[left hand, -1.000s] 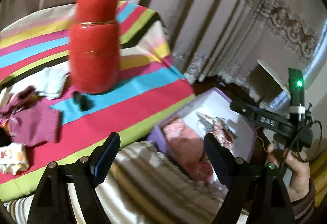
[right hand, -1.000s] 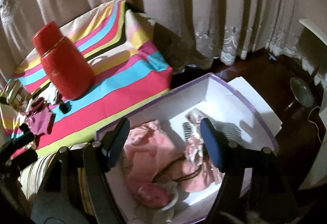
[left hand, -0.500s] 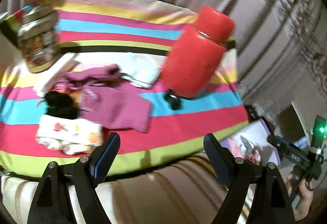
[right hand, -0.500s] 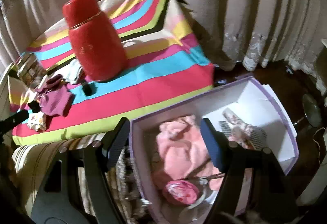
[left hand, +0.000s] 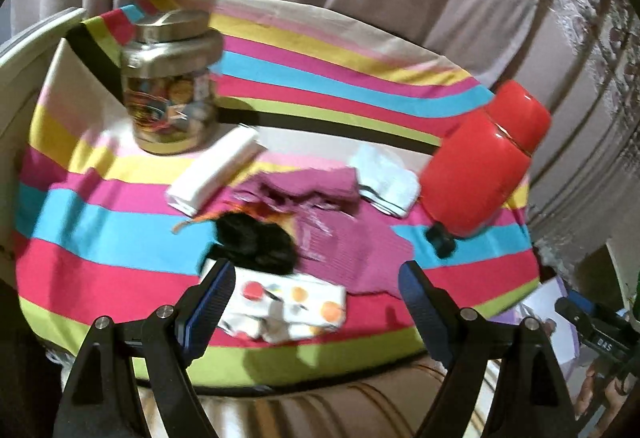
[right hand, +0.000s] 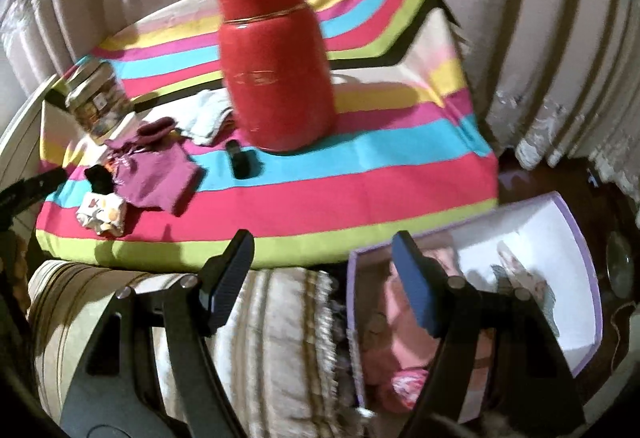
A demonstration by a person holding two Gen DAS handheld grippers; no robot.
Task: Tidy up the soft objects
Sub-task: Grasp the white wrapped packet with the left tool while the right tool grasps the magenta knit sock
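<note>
While the left gripper [left hand: 310, 292] hung with its jaws wide apart and nothing between them, its camera looked down on the striped cloth [left hand: 100, 234] over the table, where the soft things lay bunched near the front edge: a spotted white garment [left hand: 294, 308] closest to the fingers, a black piece [left hand: 256, 242] touching it behind, a magenta knit [left hand: 344, 234] beside them, and folded white cloths [left hand: 386, 180] further back by the red flask [left hand: 480, 162]. A jar [left hand: 172, 86] stood toward the far left corner. These looked light and limp, likely best pinched at a bunched fold. From the right wrist, the right gripper [right hand: 324, 286] also stood open and empty, off the table's front edge, beside the purple-rimmed box [right hand: 576, 238], which held pink clothing [right hand: 404, 322].
</note>
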